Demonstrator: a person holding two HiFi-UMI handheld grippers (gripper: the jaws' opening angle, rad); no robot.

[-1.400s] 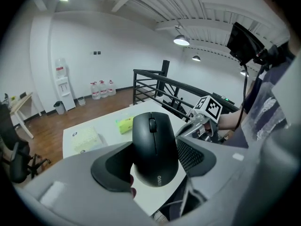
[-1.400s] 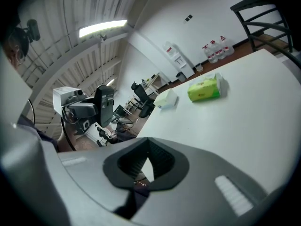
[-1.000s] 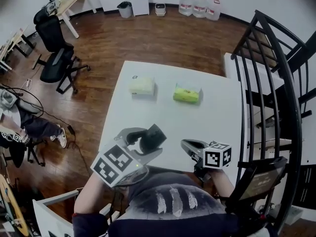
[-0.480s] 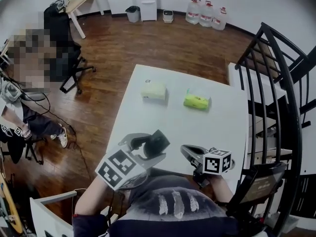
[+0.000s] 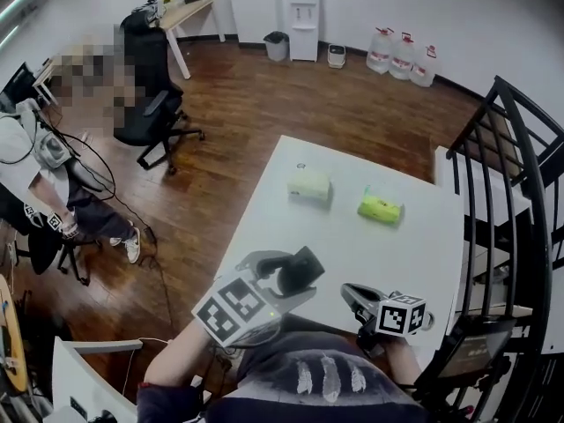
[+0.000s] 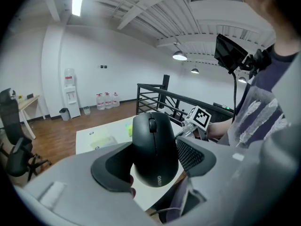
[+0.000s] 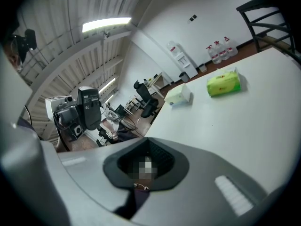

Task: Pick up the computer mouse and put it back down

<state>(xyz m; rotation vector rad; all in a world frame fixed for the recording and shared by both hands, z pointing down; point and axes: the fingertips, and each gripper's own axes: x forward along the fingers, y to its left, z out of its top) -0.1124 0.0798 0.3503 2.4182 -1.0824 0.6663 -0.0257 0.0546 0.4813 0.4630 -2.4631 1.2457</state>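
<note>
The black computer mouse [image 5: 296,270] hangs in the air above the near edge of the white table [image 5: 352,245]. My left gripper [image 5: 286,278] is shut on its sides. In the left gripper view the mouse [image 6: 155,149] stands between the two dark pads, its wheel facing the camera. My right gripper [image 5: 357,296] hovers to the right of it over the table's near edge, jaws together and nothing in them. The right gripper view shows the mouse [image 7: 89,108] off to the left, held up by the left gripper.
A white tissue pack [image 5: 309,186] and a green one [image 5: 380,209] lie on the table's far half. A black railing [image 5: 511,174] runs close along the right. On the wooden floor to the left are an office chair [image 5: 150,104] and a seated person [image 5: 35,192].
The head view has swung, so table and room sit further right and lower. Both grippers drifted right with it. The mouse stayed in the left gripper's grip.
</note>
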